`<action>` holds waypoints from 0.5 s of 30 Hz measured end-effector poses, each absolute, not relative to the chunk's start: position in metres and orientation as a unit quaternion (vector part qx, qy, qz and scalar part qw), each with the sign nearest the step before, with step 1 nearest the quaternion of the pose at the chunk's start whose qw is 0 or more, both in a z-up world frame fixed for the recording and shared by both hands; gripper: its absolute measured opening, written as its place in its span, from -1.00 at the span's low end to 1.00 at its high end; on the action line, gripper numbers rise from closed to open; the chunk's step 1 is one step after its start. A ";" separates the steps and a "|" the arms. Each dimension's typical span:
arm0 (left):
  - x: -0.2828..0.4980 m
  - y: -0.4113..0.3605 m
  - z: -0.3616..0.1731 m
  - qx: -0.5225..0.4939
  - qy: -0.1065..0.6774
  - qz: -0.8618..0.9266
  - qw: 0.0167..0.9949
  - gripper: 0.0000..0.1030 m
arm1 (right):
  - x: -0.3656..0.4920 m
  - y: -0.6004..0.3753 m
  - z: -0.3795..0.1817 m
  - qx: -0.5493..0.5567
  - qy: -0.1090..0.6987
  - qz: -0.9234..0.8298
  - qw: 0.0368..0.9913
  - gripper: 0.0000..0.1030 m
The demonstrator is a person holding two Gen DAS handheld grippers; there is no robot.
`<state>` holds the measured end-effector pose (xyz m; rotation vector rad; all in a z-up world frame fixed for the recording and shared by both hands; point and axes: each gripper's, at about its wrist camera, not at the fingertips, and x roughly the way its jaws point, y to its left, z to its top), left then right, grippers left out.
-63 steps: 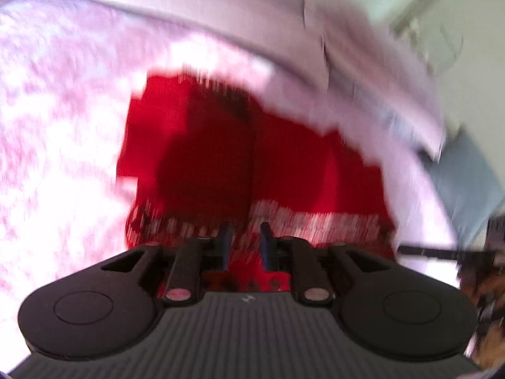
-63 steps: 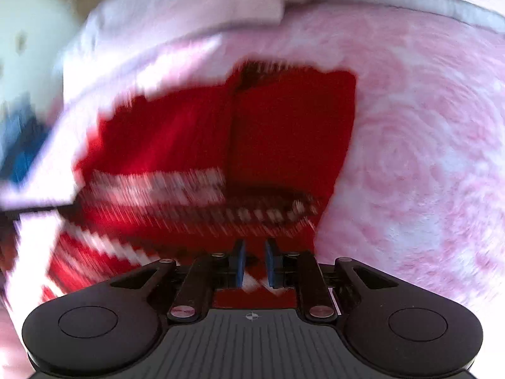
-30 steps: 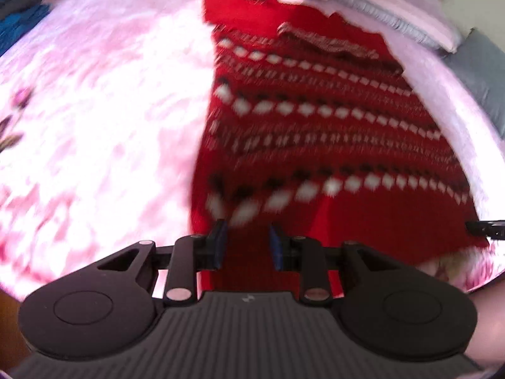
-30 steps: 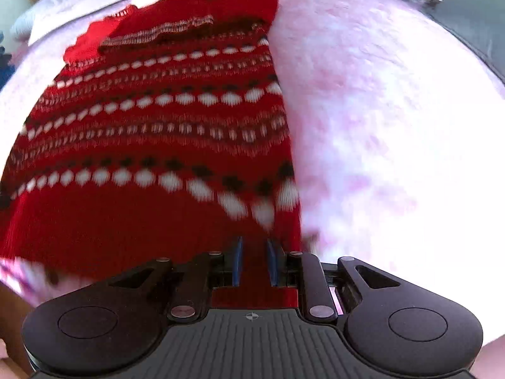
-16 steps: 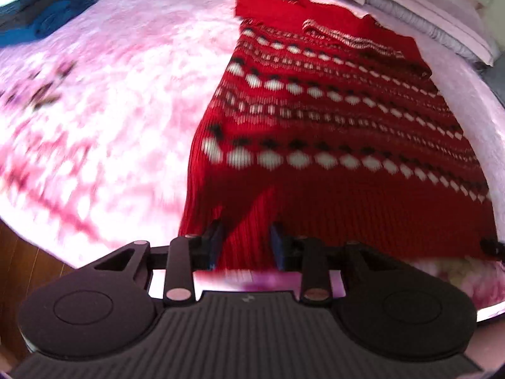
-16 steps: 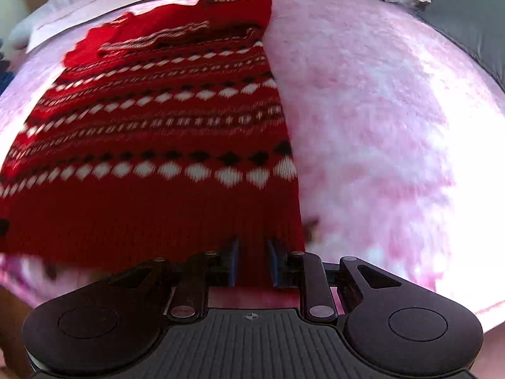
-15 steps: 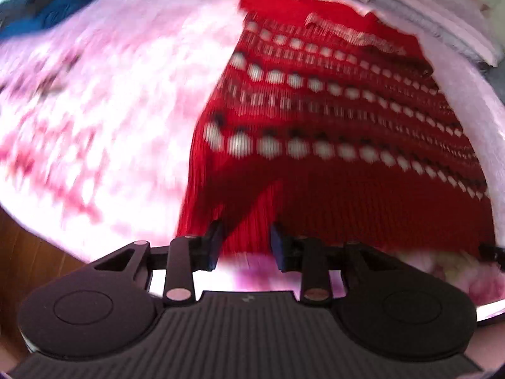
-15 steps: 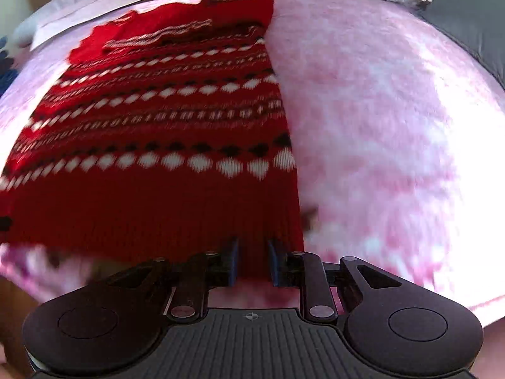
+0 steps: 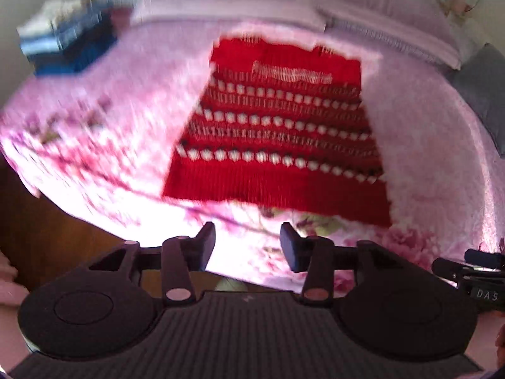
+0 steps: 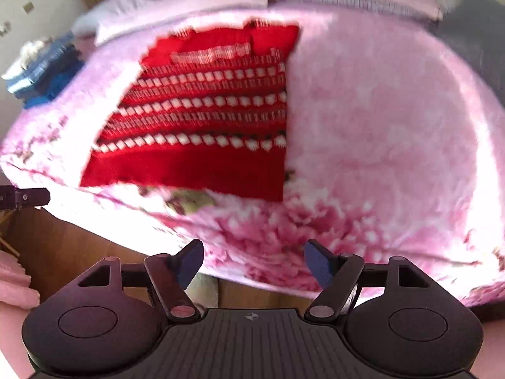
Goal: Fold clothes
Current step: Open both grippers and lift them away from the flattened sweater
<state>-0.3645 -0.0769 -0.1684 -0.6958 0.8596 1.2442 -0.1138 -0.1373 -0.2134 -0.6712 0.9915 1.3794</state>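
We see the pink floral blanket (image 9: 94, 132) bearing the red patterned sweater (image 9: 277, 145), laid flat near its near edge for folding. The 2 tongs, left gripper (image 9: 247, 246) and right gripper (image 10: 252, 262), hover apart from it, jaws opening, empty.

sweater (image 9: 277, 145) flat on bed (image 9: 94, 145), folded stack (image 9: 68, 47) far left

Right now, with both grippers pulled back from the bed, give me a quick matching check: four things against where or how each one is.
Things:
1. red sweater
2. blue folded pile
3. grey cushion
4. left gripper

States:
A. jaws opening, nothing between them
B. far left corner of the bed
C. right edge of the bed
D. flat on the pink blanket

Pairs: 1-D, 2-B, 3-C, 4-A
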 end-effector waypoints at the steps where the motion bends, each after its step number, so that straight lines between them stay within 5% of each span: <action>1: -0.360 -0.084 -0.154 -0.295 0.379 0.559 0.676 -0.15 | -0.115 -0.141 -0.202 -0.286 0.423 0.602 0.614 0.43; 15: -0.355 -0.151 -0.091 -0.244 0.356 0.572 0.697 -0.05 | -0.131 -0.192 -0.122 -0.263 0.373 0.637 0.621 0.43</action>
